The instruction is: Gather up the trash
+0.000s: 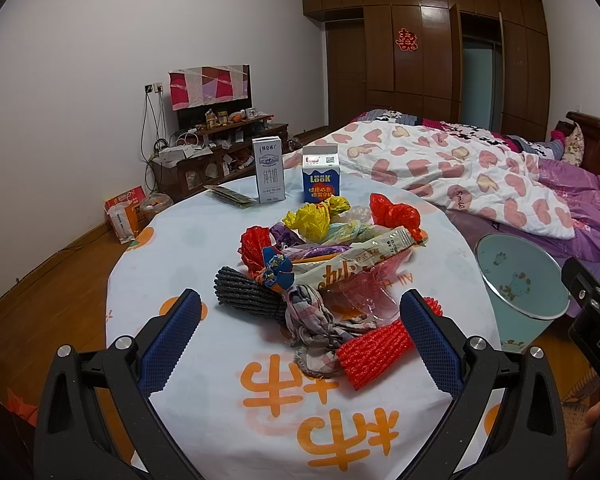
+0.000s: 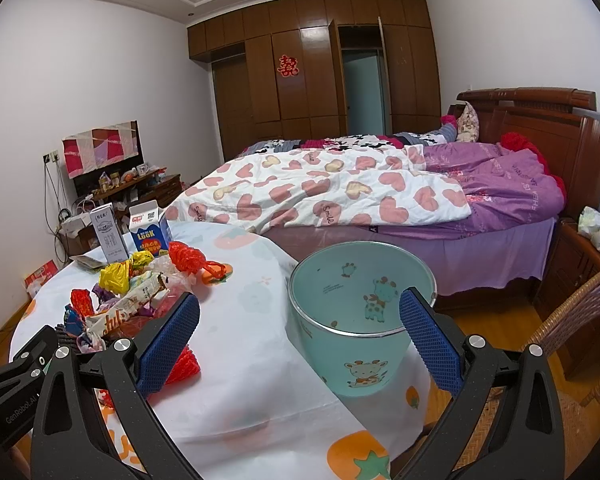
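Starting the collection: nothing picked up yet.
Left gripper (image 1: 300, 332) hangs spread over the trash pile (image 1: 320, 264) mid-tabletop (image 1: 188, 240); right gripper (image 2: 300, 330) spread before the empty bin (image 2: 356, 344) at the right edge; next, pinch the nearest red netting (image 1: 374, 346).

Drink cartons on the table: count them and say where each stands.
2. The white milk carton stands upright at the table's far edge; the blue Look carton stands just to its right, behind the trash pile. The pile could hide others.
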`<act>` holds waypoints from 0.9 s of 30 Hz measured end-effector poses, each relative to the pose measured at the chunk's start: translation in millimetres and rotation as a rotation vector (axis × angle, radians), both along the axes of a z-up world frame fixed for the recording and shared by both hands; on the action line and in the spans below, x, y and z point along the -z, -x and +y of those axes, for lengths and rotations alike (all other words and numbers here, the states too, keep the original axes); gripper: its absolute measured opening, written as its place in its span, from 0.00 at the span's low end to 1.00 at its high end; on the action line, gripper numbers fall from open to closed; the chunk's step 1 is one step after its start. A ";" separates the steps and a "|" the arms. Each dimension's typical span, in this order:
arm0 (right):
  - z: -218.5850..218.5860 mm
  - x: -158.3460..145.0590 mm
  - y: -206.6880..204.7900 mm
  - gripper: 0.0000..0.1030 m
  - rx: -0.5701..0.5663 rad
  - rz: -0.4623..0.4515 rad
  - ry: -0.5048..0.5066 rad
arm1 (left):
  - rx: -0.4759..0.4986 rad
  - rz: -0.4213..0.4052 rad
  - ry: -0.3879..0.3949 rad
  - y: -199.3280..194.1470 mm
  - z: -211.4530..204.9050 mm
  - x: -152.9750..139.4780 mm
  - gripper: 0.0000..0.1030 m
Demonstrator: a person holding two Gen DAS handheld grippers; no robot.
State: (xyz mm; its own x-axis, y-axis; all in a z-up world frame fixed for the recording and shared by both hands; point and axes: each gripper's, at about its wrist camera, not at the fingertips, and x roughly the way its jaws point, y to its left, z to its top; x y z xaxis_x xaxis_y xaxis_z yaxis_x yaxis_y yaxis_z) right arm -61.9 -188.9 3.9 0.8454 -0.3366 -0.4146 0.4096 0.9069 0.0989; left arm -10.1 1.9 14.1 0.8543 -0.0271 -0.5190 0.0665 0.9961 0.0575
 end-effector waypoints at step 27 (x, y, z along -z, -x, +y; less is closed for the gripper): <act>-0.7 -0.6 0.6 0.95 0.000 -0.001 -0.004 | -0.002 -0.002 0.003 -1.2 3.1 1.8 0.94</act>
